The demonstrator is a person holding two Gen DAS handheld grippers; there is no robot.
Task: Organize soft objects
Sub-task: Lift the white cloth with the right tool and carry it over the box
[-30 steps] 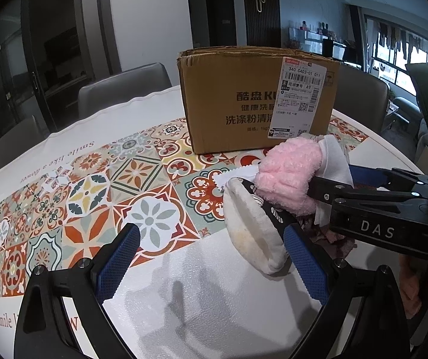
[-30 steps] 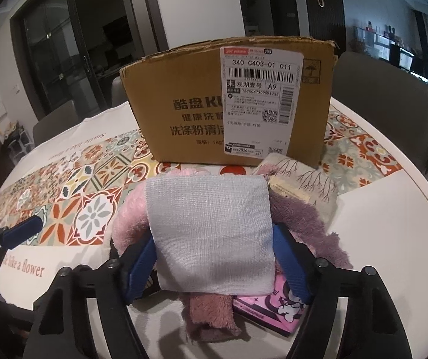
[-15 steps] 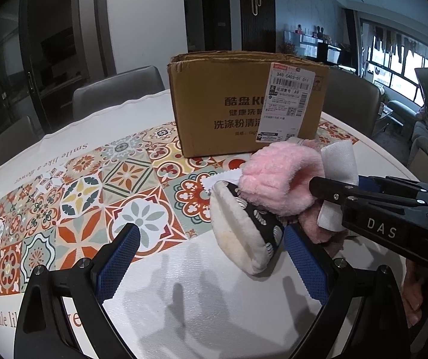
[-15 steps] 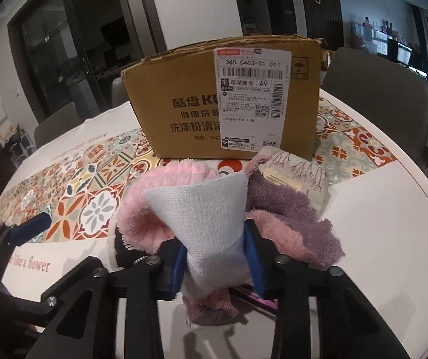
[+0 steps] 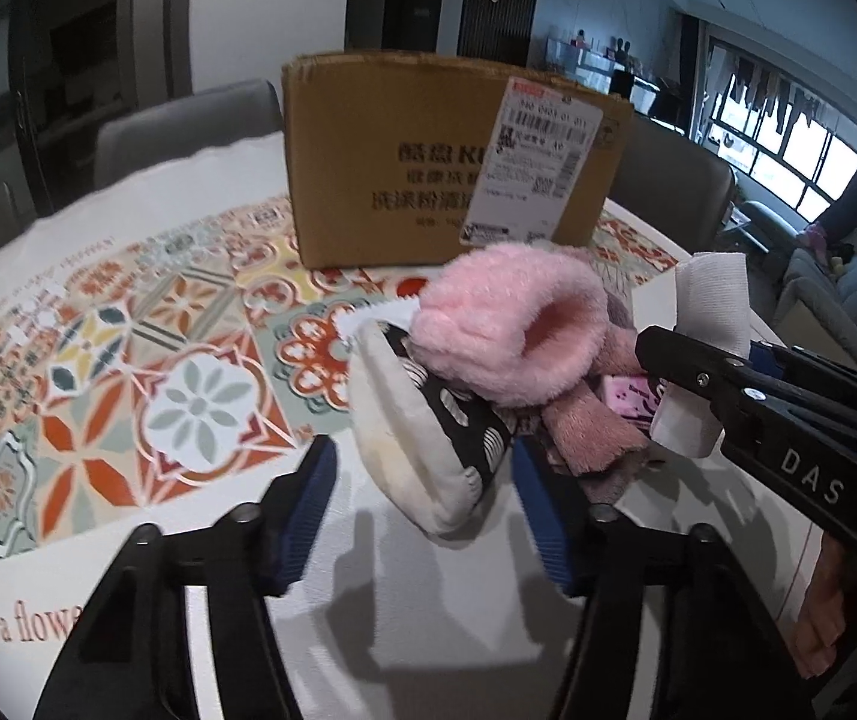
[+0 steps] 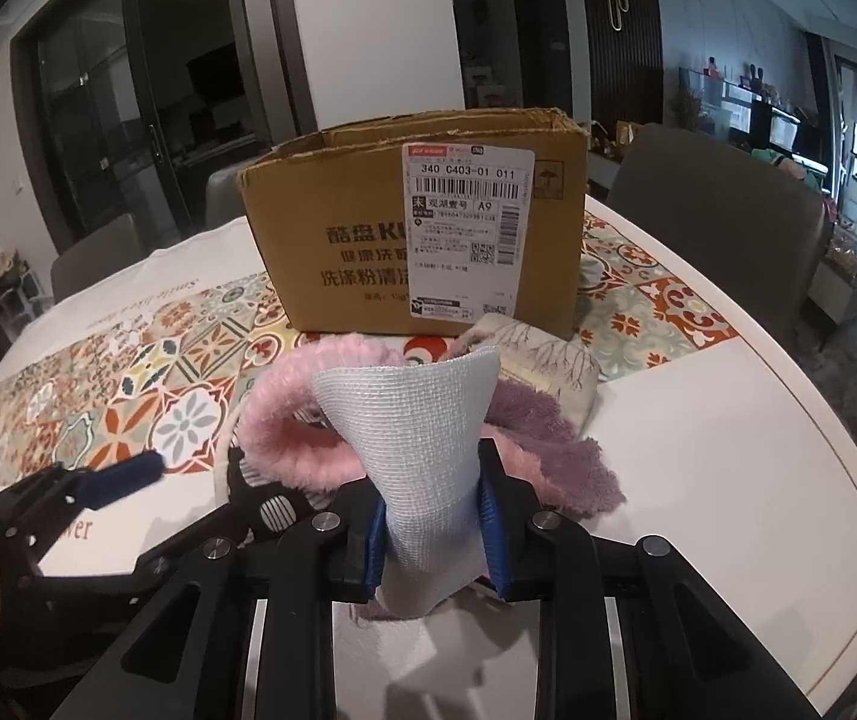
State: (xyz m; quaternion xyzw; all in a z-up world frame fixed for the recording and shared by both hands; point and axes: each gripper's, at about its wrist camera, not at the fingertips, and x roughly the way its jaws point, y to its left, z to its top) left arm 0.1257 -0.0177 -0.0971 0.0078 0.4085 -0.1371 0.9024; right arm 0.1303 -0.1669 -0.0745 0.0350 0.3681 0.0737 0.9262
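Note:
My right gripper (image 6: 428, 531) is shut on a white gauze cloth (image 6: 422, 420) and lifts it above the pile; the cloth also shows in the left wrist view (image 5: 707, 324). The pile holds a pink fluffy piece (image 5: 506, 324), a mauve towel (image 6: 554, 444), a black-and-white patterned slipper (image 5: 428, 438) and a beige printed cloth (image 6: 548, 360). My left gripper (image 5: 422, 510) is open, its blue pads either side of the slipper's toe, not touching it. An open cardboard box (image 6: 410, 246) stands behind the pile.
The round table (image 6: 728, 456) carries a patterned tile runner (image 5: 128, 360). Grey chairs (image 6: 722, 228) stand around it. A small pink printed packet (image 5: 626, 393) lies under the pile.
My right gripper closed on the white cloth and raised it. My left gripper's fingers narrowed and moved in around the slipper.

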